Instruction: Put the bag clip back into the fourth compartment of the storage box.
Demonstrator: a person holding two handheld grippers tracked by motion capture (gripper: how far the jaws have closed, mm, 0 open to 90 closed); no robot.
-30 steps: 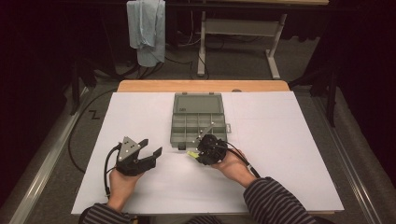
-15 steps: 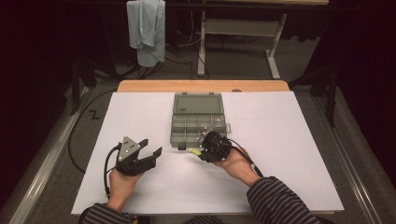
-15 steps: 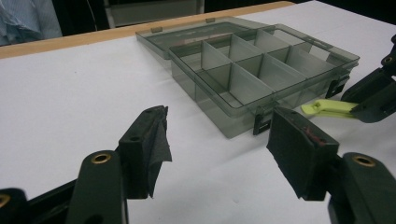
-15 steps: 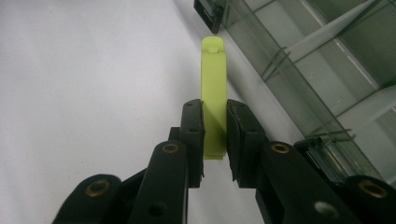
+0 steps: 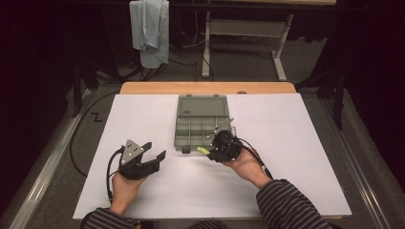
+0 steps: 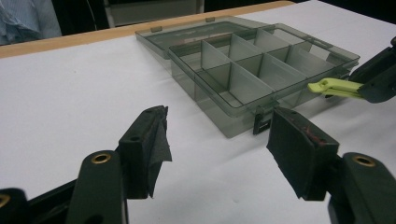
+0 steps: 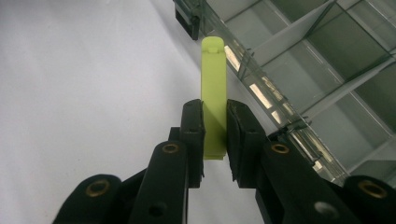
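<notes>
The right claw (image 5: 213, 150) lies low over the tabletop (image 5: 296, 143), held in the person's right hand (image 5: 246, 164), and it points toward 10 o'clock in the high view. Its two jaws are narrow and press on one yellow-green clip (image 7: 214, 88), which sticks out in front of the pads. The clip is just beside the front edge of the organizer box (image 5: 203, 129), at about 6 o'clock from the box center, over the white tabletop. The left claw (image 5: 154, 151) rests at 8 o'clock from the box, in the left hand (image 5: 125, 186), pointing toward 2 o'clock. Its jaws stand wide and hold nothing. There is one box, open, with its lid lying flat behind it. I count eight compartments in it.
</notes>
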